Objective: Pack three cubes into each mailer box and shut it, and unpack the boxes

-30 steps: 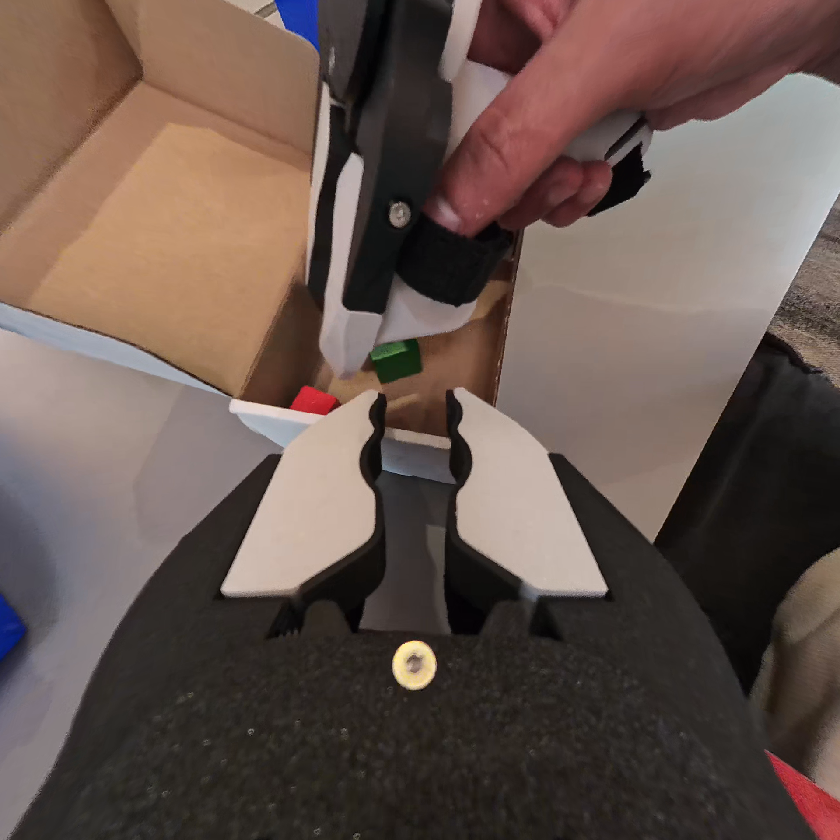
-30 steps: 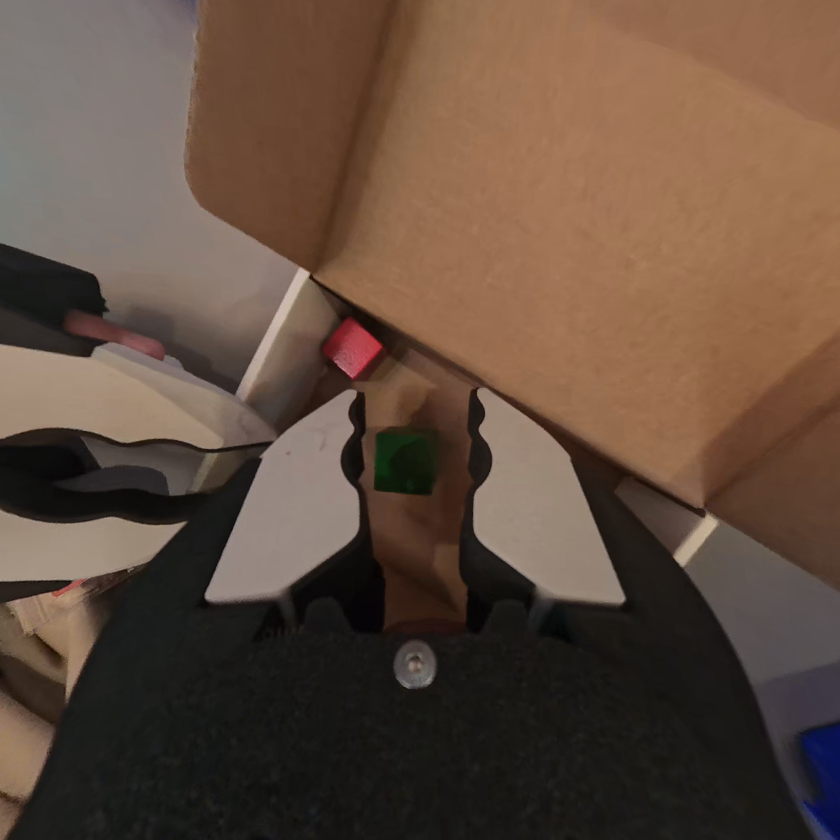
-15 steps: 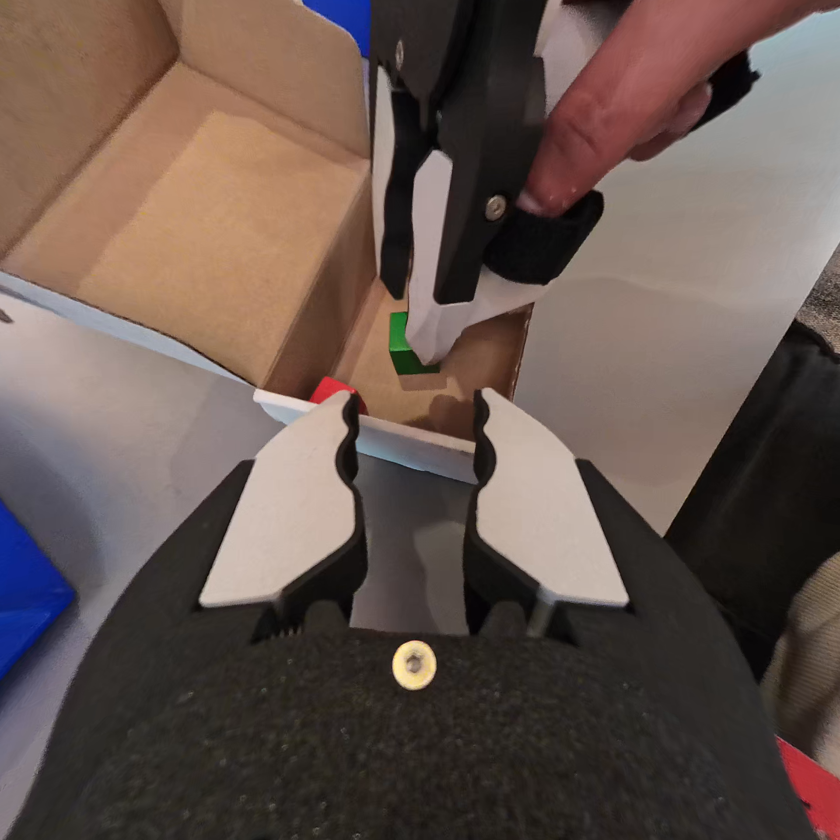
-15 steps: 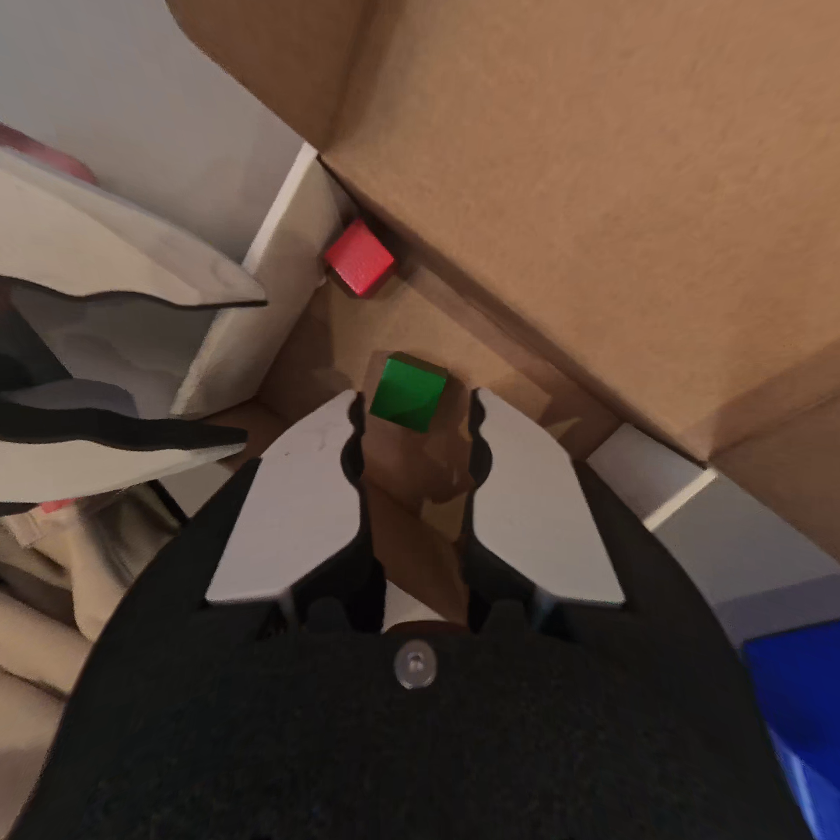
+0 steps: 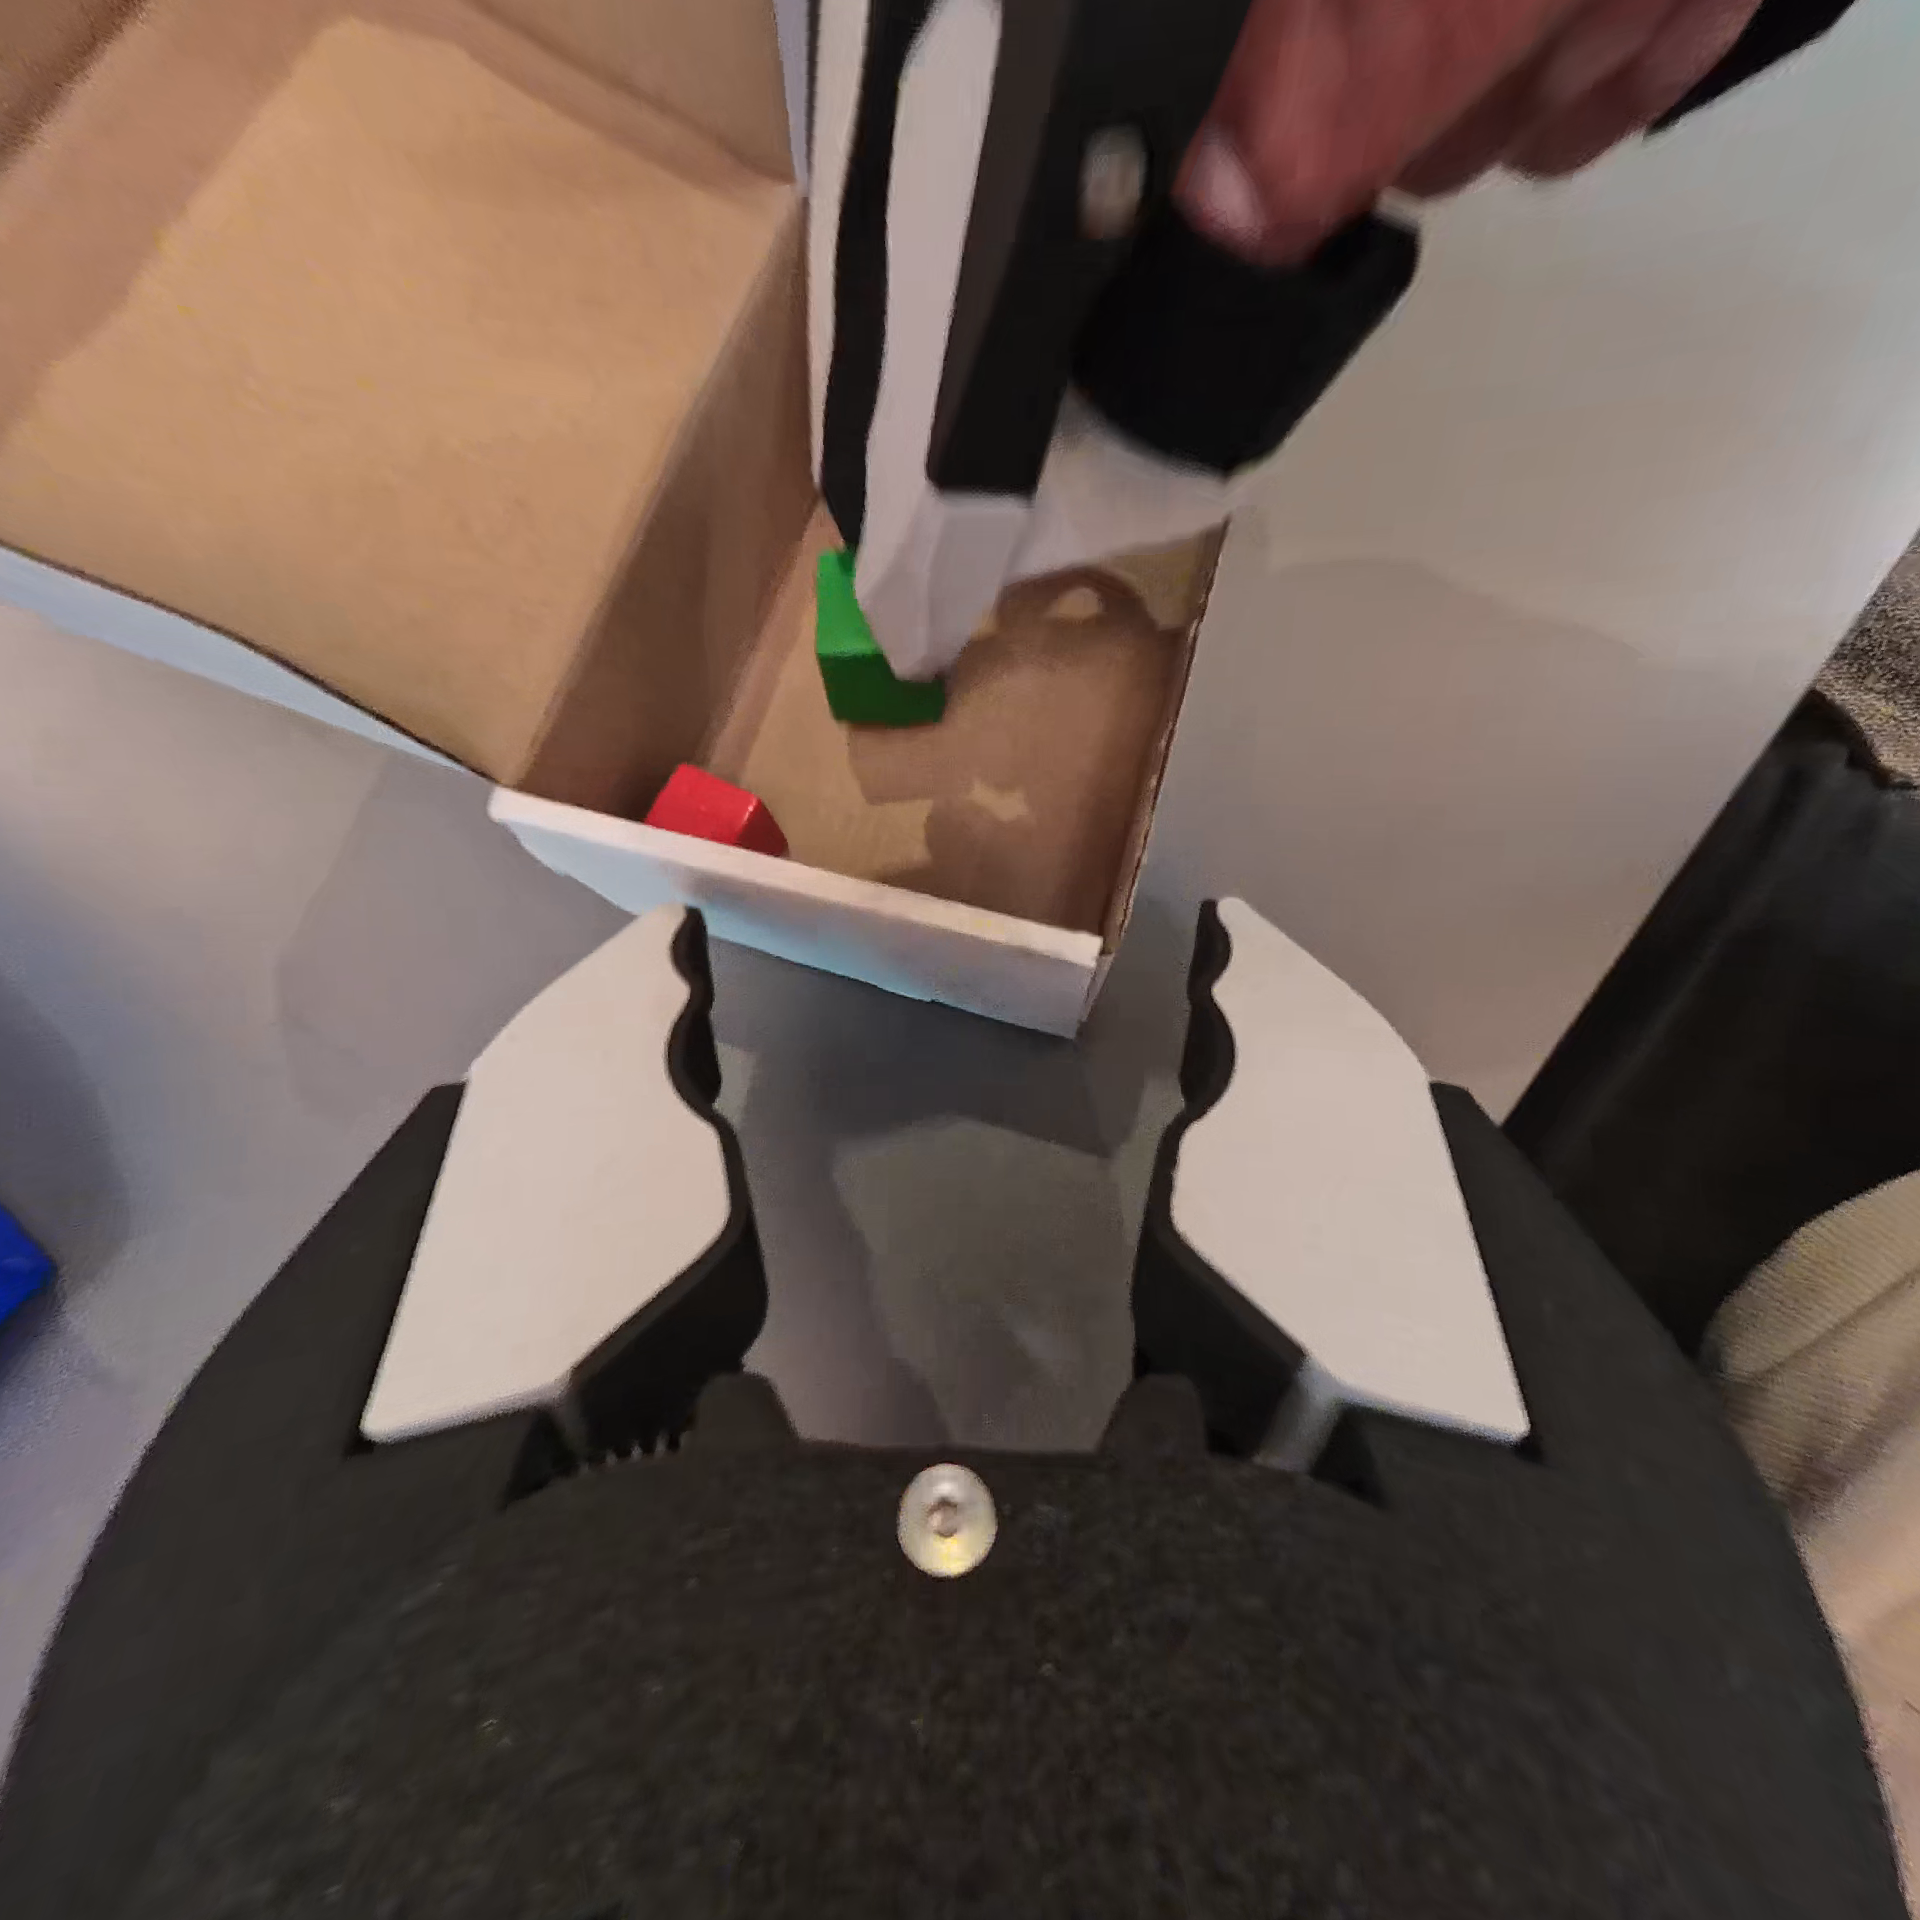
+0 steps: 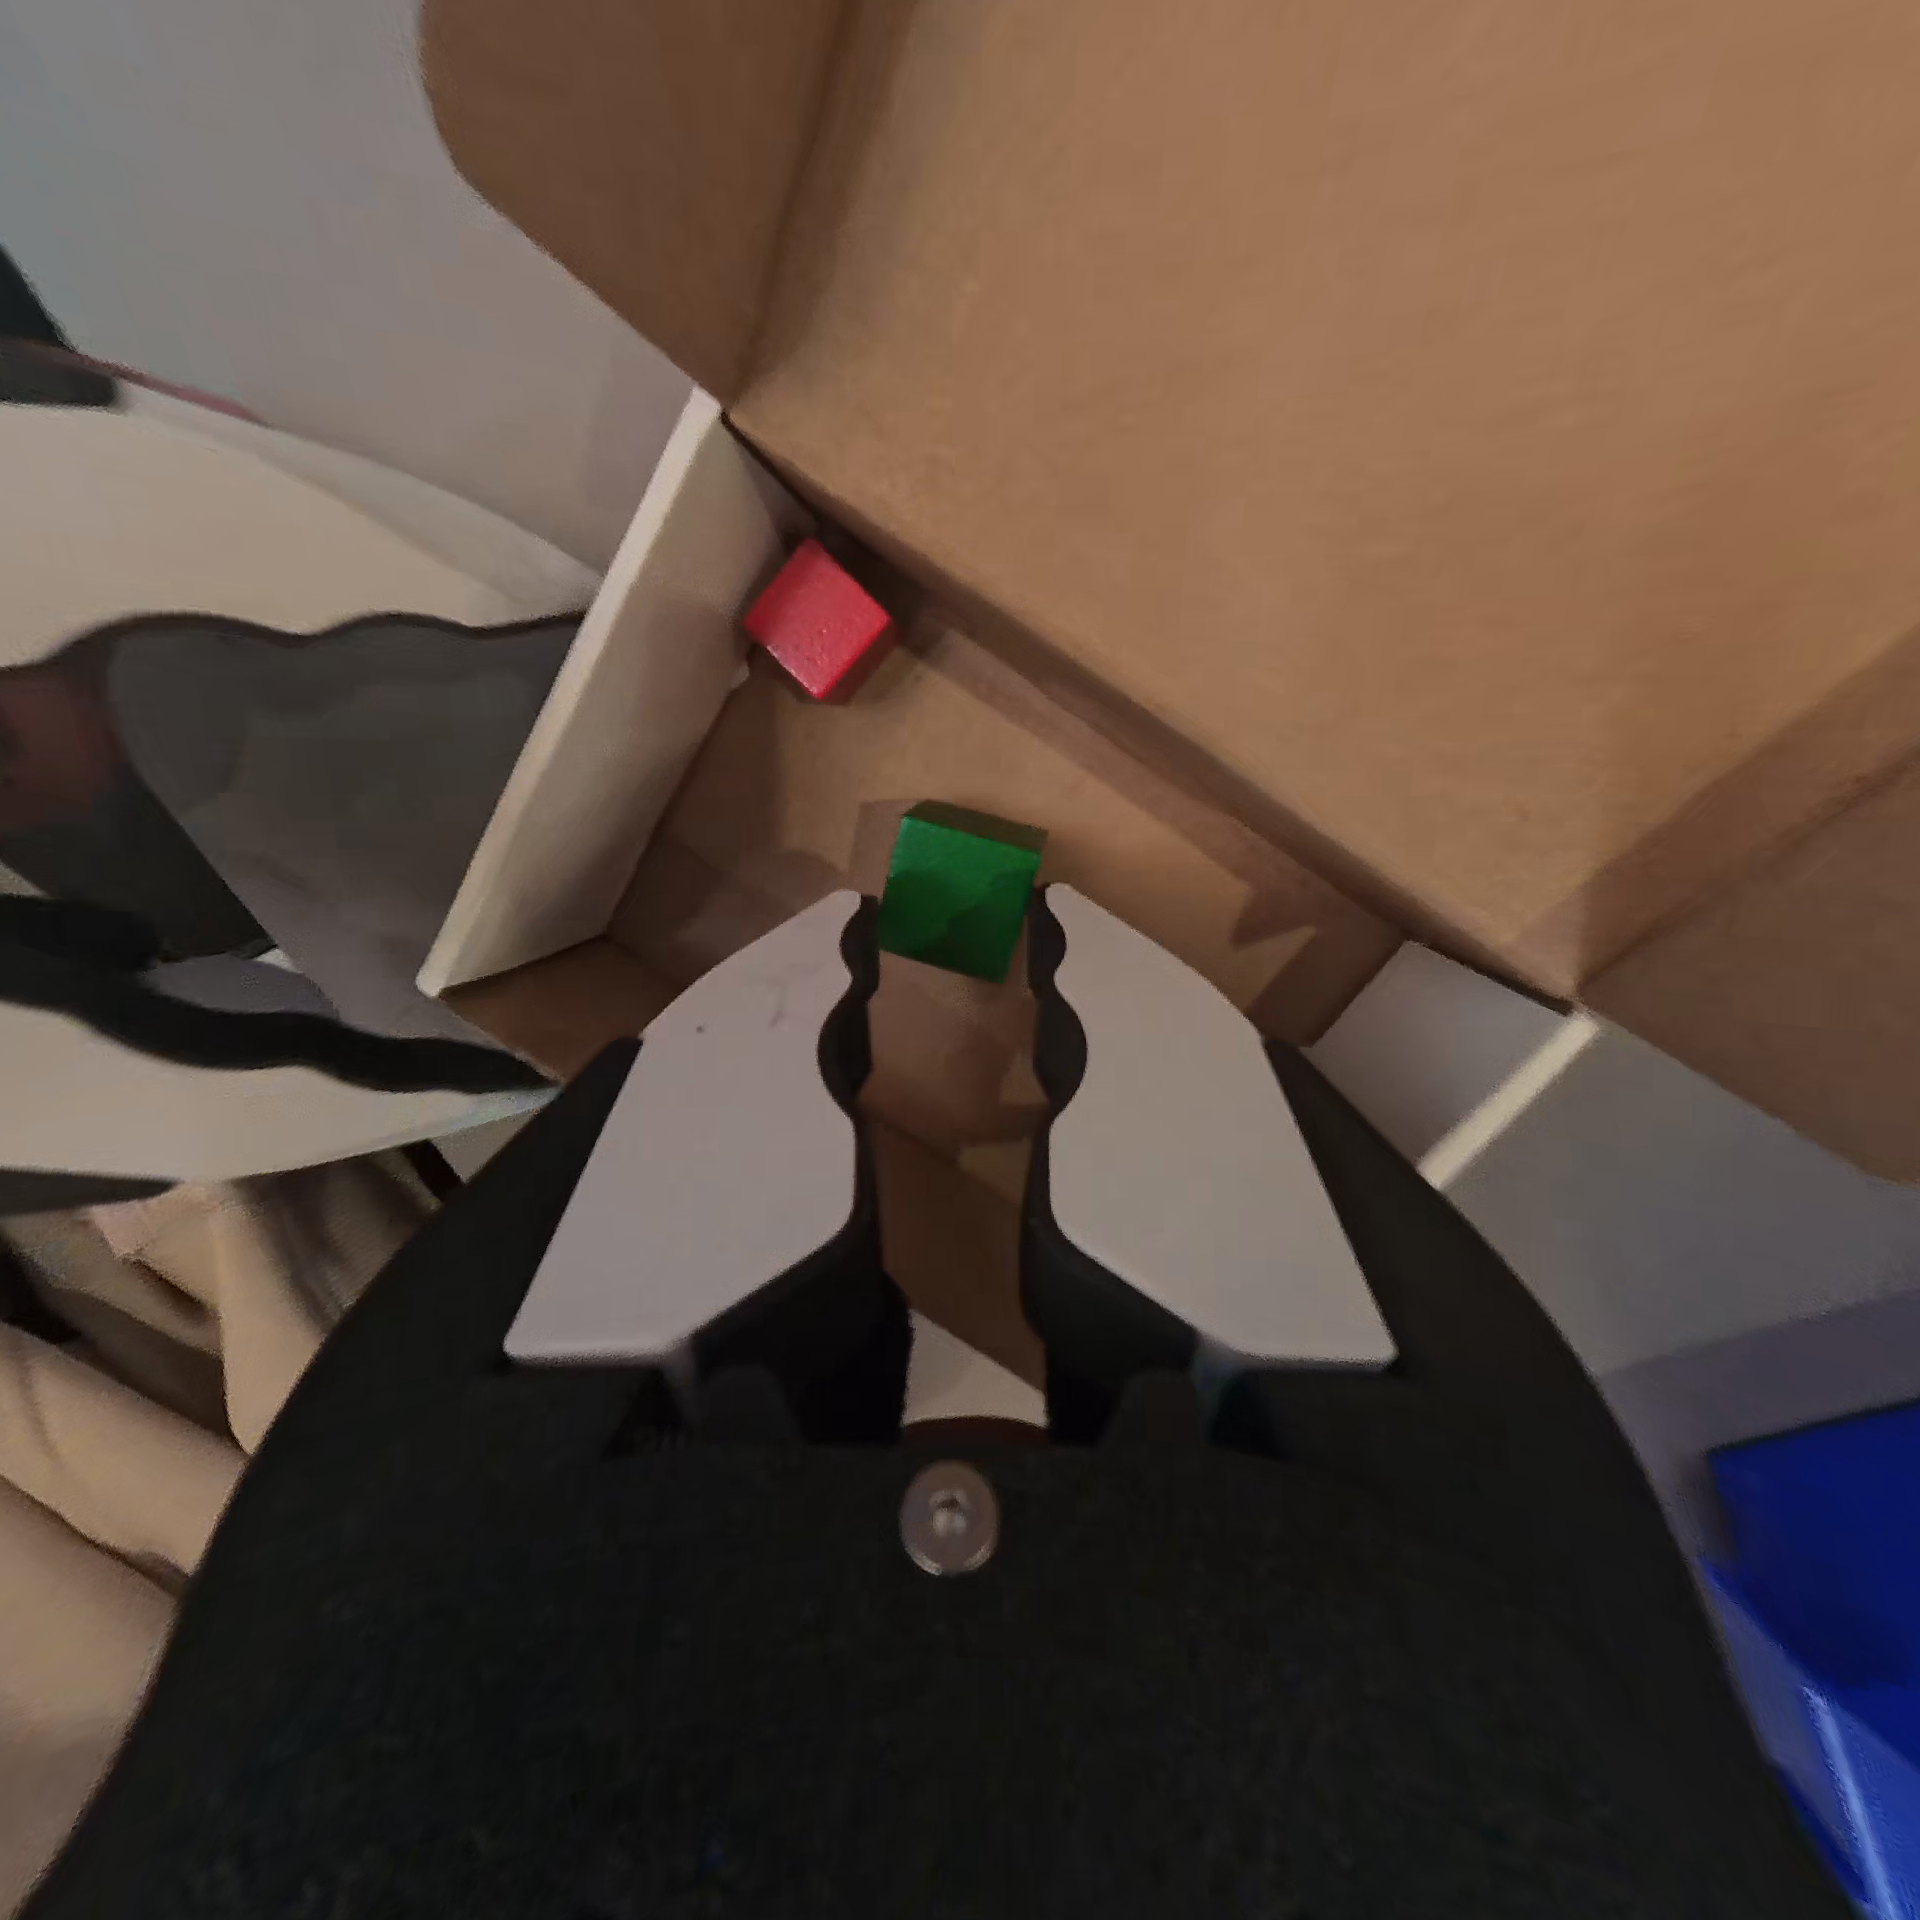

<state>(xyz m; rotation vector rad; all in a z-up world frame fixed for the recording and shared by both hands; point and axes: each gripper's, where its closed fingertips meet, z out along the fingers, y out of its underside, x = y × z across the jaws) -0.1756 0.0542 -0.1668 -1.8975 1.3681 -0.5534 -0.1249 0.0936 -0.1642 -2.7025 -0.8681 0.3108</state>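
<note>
My right gripper (image 6: 951,914) reaches down into the open cardboard box (image 6: 1351,436). Its jaws sit close on both sides of the green cube (image 6: 956,894), which rests on the box floor, but I cannot tell if they squeeze it yet. The red cube (image 6: 821,623) sits in a corner of the box, near the white front wall. My left gripper (image 5: 951,935) waits just outside that wall, over the white surface (image 5: 1507,623), with its jaws spread wide and holding nothing.

White glossy tabletop (image 5: 1507,644) w/ soft reflections; grey carpet (image 5: 1886,665) beyond rt edge.
</note>
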